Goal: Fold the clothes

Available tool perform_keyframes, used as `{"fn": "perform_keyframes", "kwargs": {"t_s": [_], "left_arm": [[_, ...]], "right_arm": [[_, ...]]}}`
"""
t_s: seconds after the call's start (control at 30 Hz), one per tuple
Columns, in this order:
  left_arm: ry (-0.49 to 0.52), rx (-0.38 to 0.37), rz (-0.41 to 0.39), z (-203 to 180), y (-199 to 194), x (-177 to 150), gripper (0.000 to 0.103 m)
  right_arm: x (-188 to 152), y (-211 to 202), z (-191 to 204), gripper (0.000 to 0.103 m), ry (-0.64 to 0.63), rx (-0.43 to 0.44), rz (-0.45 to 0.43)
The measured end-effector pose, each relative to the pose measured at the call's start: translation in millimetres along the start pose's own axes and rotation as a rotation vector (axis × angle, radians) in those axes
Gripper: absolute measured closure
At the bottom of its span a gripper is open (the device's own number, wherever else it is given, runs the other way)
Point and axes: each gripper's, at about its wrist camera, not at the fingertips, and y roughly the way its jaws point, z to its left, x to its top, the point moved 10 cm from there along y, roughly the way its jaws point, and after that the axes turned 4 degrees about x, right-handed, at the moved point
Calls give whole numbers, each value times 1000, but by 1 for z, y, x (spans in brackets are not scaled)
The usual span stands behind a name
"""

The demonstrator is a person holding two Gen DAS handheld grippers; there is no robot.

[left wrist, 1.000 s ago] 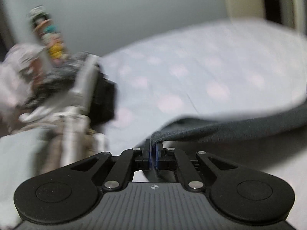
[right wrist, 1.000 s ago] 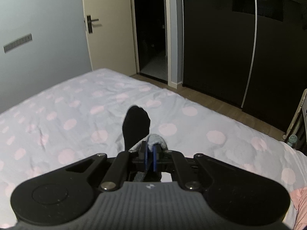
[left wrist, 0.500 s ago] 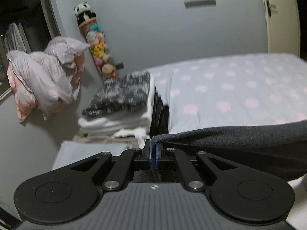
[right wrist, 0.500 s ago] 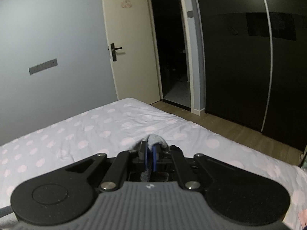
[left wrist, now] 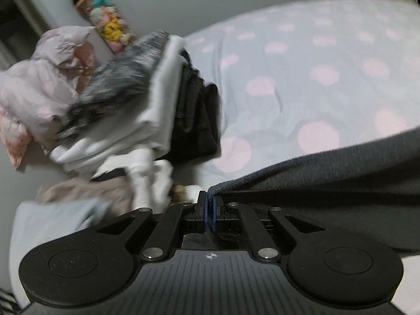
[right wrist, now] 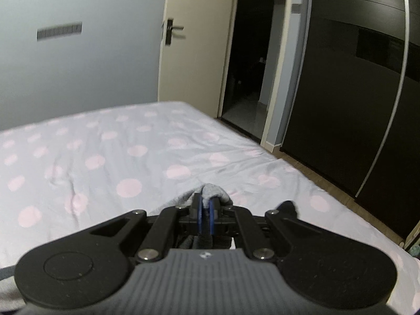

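My left gripper (left wrist: 209, 197) is shut on the hem of a dark grey garment (left wrist: 328, 173), which stretches away to the right over the bed. My right gripper (right wrist: 206, 202) is shut on a bunched grey piece of cloth (right wrist: 216, 191) that pokes out just past its blue pads. A dark tip of fabric (right wrist: 288, 206) shows behind the right finger's linkage. Whether both grippers hold the same garment cannot be told. The bed's pale sheet with pink dots (right wrist: 105, 157) lies under both grippers.
A blurred stack of folded clothes (left wrist: 136, 99) sits at the bed's left end, with crumpled pink bedding (left wrist: 39, 92) beside it and plush toys (left wrist: 105, 18) on the wall. On the right are a door (right wrist: 194, 52), a dark doorway and black wardrobes (right wrist: 354, 92).
Both grippers moved while staying shut on cloth. The left view has dipped closer to the folded stack. In the right view the black piece that stood ahead of the fingers has dropped to a tip at the right.
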Motion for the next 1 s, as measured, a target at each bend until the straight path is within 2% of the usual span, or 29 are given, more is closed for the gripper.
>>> {"fn": "perform_keyframes", "kwargs": {"t_s": [0.2,0.3,0.37,0.4,0.43,0.5,0.57,0.67,0.7,0.73,0.8,0.9,0.97,1.0], "left_arm": [[27,15,52,-29,74,32,98],[13,-7,104,-43,108,38,97],[-10,-19,124,-50,123,38,89],[-15,-10,121,-50,127,39,82],[-18,6,109,-49,128,39,81],[-31,15,67,-43,123,42,74],[-47,14,30,-36,116,44,66],[-94,-14,-33,-25,92,50,61],[-95,-32,-51,-26,82,53,56],[-89,-49,-74,-29,70,55,55],[-69,-90,-105,-38,49,60,55],[-22,-207,-118,-69,19,59,57],[13,-273,-126,-93,0,56,58],[32,-299,-130,-106,-8,55,58]], "right_arm": [[-19,93,48,97,-57,-51,61],[-34,127,62,97,-65,-72,103],[-45,147,70,97,-70,-82,133],[-50,154,72,96,-69,-88,146],[-55,160,73,96,-65,-86,161],[-60,167,73,96,-51,-78,184],[-60,166,72,92,-30,-63,193],[-54,153,70,90,-4,-43,186],[-51,147,70,80,7,-26,181],[-48,140,73,64,7,-1,178],[-42,127,81,46,-2,54,172],[-34,110,91,45,-9,83,170],[-32,104,96,42,4,110,187],[-31,104,96,36,6,108,201]]}}
